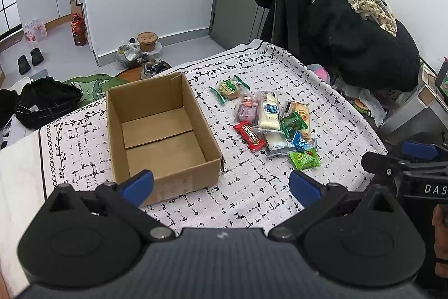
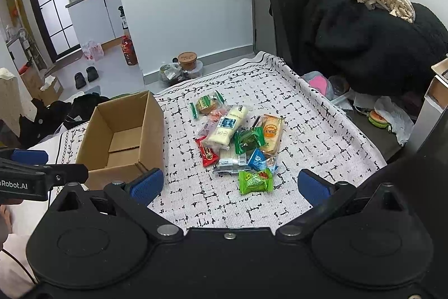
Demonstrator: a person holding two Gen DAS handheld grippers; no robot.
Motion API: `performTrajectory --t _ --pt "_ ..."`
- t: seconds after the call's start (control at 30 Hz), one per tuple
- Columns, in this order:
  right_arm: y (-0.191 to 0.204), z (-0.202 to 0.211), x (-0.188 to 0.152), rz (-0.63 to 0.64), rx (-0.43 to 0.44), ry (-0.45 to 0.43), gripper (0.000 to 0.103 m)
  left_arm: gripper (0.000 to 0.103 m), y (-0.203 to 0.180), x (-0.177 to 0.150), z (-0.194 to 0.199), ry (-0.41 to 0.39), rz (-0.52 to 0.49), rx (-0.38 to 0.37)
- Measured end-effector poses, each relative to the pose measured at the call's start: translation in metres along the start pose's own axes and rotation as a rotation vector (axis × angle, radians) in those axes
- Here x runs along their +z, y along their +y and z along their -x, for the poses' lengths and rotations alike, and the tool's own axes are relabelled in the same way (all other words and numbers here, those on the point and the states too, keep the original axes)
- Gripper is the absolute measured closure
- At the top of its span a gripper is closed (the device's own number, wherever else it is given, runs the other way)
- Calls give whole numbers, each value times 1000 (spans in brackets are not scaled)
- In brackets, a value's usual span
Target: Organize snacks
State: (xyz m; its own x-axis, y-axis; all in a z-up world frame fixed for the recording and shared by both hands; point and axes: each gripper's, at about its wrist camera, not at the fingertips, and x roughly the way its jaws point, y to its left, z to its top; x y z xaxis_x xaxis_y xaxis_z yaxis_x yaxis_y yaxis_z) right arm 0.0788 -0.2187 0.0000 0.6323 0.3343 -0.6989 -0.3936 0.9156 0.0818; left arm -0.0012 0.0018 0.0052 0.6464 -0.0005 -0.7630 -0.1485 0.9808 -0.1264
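Both the left hand-held gripper and the right hand-held gripper hang spread wide and empty. The snacks are heaped mid-frame on the tabletop, right of the empty box. The nearest green packet looks the best first pick: pinch its edge.

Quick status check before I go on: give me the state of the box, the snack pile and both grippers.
cardboard box: open at the top, empty, upright on the tablecloth.
snack pile: loose heap on the cloth beside the box, none boxed yet.
bright green packet: nearest edge of the pile, lying flat.
left gripper: open, holding nothing.
right gripper: open, holding nothing, facing the pile.
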Motion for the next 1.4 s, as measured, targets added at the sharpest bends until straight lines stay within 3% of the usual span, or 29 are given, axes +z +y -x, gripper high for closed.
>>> performTrajectory --t 0.77,1.07,1.4 --pt "-35 -36 0 -65 18 51 0 0 0 12 -22 35 13 11" --pt "-61 -62 9 -120 35 84 21 0 -15 28 -46 21 8 -34" --pt "-82 -93 14 -182 53 124 32 1 -33 44 -81 14 13 -82"
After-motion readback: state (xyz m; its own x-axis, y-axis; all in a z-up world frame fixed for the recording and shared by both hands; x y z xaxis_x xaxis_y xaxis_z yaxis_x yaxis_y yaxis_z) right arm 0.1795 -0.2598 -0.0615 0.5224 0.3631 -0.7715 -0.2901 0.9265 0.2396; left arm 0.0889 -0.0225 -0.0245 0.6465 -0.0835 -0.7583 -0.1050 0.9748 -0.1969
